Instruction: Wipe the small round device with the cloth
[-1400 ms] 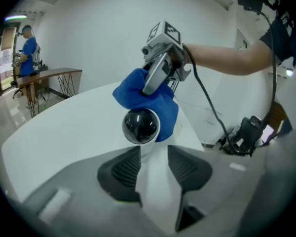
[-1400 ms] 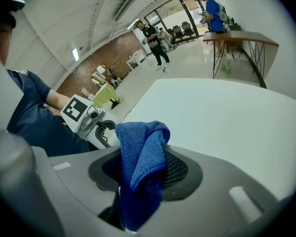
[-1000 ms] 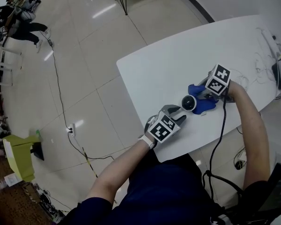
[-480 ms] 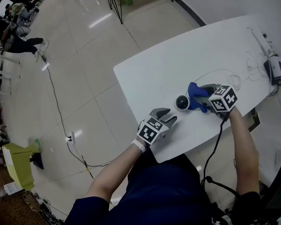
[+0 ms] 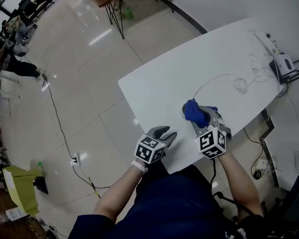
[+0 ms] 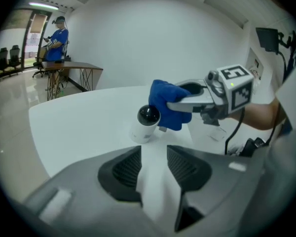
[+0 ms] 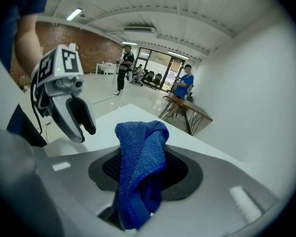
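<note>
Got the blue cloth (image 5: 193,111) bunched tight in the right gripper (image 5: 198,117), jaws clamped on it, parked right up against the dark top of the small round device (image 6: 145,122), upright on the white table (image 5: 229,54). Left gripper (image 5: 166,132) near the table's front edge, jaws partly apart, gripping nothing, clear of the device

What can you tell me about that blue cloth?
The blue cloth is soft-looking with a fine knitted texture, crumpled into folds. The jaws of the right gripper are shut on it, and it bulges out between them. It hangs over the white table, right beside the dark shiny top of the small round device; whether it touches that, I cannot tell.
</note>
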Motion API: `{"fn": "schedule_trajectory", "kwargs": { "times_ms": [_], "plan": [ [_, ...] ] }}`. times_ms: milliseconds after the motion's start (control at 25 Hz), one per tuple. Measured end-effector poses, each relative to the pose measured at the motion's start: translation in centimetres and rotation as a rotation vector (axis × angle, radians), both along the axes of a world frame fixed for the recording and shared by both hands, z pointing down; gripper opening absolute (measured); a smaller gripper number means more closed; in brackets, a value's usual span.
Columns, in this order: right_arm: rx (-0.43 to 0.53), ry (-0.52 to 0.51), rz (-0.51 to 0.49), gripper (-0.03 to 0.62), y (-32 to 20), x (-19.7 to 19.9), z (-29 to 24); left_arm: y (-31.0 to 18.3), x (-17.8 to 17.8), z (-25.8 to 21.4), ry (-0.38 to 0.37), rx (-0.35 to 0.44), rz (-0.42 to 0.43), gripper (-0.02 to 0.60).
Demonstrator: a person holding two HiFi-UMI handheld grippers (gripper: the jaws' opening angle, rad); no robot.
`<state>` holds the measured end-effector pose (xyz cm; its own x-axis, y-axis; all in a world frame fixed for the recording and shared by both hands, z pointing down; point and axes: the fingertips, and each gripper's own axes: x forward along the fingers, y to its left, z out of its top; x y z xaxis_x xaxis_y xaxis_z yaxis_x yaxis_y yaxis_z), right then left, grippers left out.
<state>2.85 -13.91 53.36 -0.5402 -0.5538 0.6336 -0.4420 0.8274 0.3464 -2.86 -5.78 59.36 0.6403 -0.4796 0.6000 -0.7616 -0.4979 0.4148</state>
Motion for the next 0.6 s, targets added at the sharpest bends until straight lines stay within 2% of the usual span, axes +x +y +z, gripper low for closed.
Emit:
{"fn": "schedule_trajectory", "kwargs": {
  "times_ms": [80, 200, 600],
  "plan": [
    [0.039, 0.054, -0.007, 0.170, 2.3, -0.6, 1.5, 0.9, -0.2, 0.2, 0.009, -0.021, 0.000, 0.161],
    [0.039, 0.099, -0.006, 0.170, 4.4, -0.8, 4.4, 2.0, -0.5, 0.9, 0.014, -0.054, -0.005, 0.161],
    [-0.010, 0.191, -0.037, 0.170, 5.3, -1.5, 9.5, 2.4, -0.7, 0.8, 0.021, -0.057, 0.006, 0.161]
  ]
}}
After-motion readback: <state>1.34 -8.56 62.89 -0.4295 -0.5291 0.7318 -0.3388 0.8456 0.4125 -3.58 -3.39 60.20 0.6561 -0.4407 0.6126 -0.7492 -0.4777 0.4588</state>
